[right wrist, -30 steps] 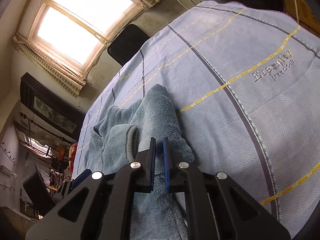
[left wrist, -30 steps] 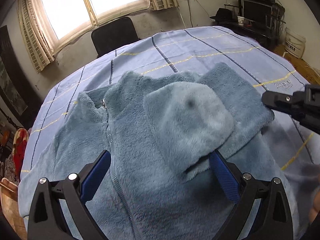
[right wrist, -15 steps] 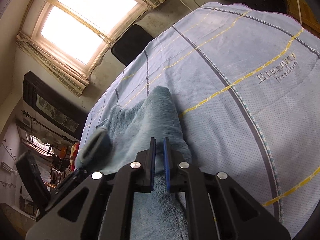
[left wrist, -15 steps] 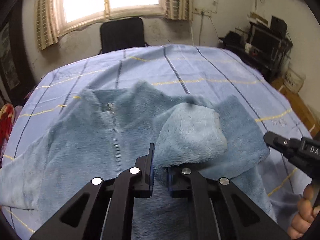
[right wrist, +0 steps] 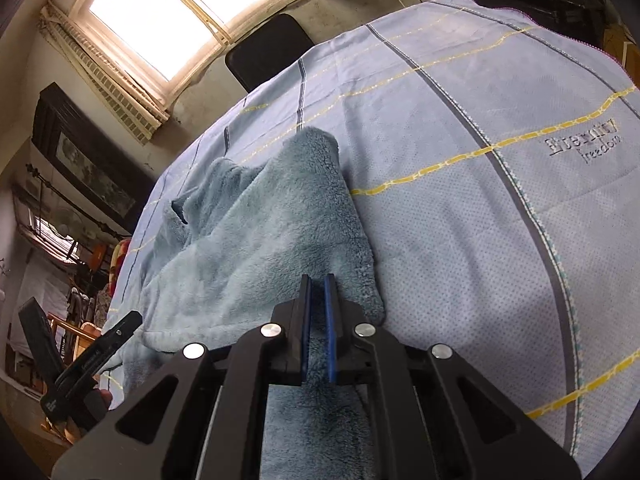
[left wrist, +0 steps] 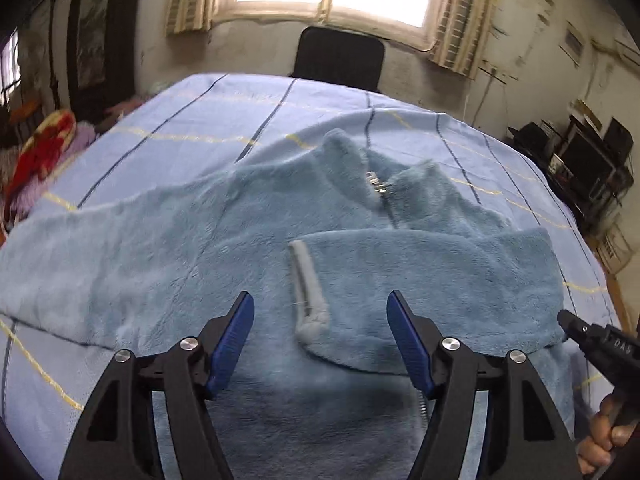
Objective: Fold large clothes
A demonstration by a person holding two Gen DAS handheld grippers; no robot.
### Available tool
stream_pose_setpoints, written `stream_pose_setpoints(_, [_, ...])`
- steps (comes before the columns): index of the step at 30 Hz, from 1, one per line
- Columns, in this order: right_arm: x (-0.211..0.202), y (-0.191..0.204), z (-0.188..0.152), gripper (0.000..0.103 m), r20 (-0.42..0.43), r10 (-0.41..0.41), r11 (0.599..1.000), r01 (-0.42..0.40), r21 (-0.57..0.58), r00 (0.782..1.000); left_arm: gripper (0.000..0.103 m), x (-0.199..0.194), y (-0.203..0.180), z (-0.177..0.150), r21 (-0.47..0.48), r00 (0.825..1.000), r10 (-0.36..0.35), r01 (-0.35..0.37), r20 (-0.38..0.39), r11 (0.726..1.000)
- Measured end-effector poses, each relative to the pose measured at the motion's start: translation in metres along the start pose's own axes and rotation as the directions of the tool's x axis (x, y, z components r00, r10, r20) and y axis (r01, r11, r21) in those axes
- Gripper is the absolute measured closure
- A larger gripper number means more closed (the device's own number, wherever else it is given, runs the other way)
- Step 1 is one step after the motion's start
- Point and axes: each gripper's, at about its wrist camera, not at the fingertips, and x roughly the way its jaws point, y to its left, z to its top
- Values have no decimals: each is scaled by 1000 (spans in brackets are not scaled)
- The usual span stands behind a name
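Note:
A light blue fleece jacket (left wrist: pixel 248 240) lies zip-up on the blue checked sheet (left wrist: pixel 192 120). One sleeve is folded flat across the chest, its grey-lined cuff (left wrist: pixel 308 284) just ahead of my left gripper (left wrist: pixel 320 336), which is open with nothing between its pads. The other sleeve (left wrist: pixel 44 268) stretches out to the left. My right gripper (right wrist: pixel 316 320) is shut and hovers low over the jacket's right edge (right wrist: pixel 360 248); no cloth shows between its pads. In the left wrist view it sits at the folded sleeve's right end (left wrist: pixel 592 344), held by a hand (left wrist: pixel 604 444).
The sheet (right wrist: pixel 500 200) covers a wide bed or table, bare to the right of the jacket. A black chair (left wrist: pixel 340 56) stands at the far side under the window. Red and purple bedding (left wrist: pixel 36 152) is piled at the left, dark shelves (left wrist: pixel 580 168) at the right.
My left gripper, shut on the sleeve cuff half a second ago, has opened and let it go; the sleeve now lies flat across the chest. The right gripper stays shut in place.

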Motion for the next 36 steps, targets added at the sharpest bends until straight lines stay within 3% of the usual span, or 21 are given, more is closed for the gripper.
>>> stream_pose_setpoints(4, [-12,0,3,94,47,42,999,-43,19,998,50,-2,9,2,-13,1000,8,-8,-3,1000])
stream_pose_setpoints(7, [-21,6,8,94,89,81,997,-81,-5,993,50,-13,4,3,10,999,-2,2,34,1000])
stream_pose_setpoints(10, [-8,7,6,94,35,74,997,-74,-5,997,50,-9,-11,4,55,1000,-23,22,20,998])
stream_pose_setpoints(12, [10,0,3,100,-37,57,998,-56,12,998,50,7,-20,3,85,1000,5,-3,-26,996])
stream_pose_setpoints(15, [10,-4,5,98,-42,85,996,-84,37,996,46,34,-18,-2,86,994,57,-49,-95,995])
stream_pose_setpoints(19, [4,-4,7,94,-18,106,993,-105,48,994,46,25,-10,-2,59,996,38,-34,-79,998])
stream_pose_setpoints(22, [-5,-2,9,85,17,116,992,-116,45,993,46,9,6,0,27,998,45,-44,-49,999])
stream_pose_setpoints(27, [-15,10,3,85,38,131,991,-131,7,991,46,-23,46,1,-18,995,102,-102,-7,995])
stream_pose_setpoints(32, [-12,30,-7,85,9,129,990,-128,-54,992,44,-52,103,-4,-78,983,185,-184,7,980])
stream_pose_setpoints(36, [-8,55,-17,85,-38,164,979,-167,-118,986,42,-70,156,-15,-177,978,210,-209,-14,962])
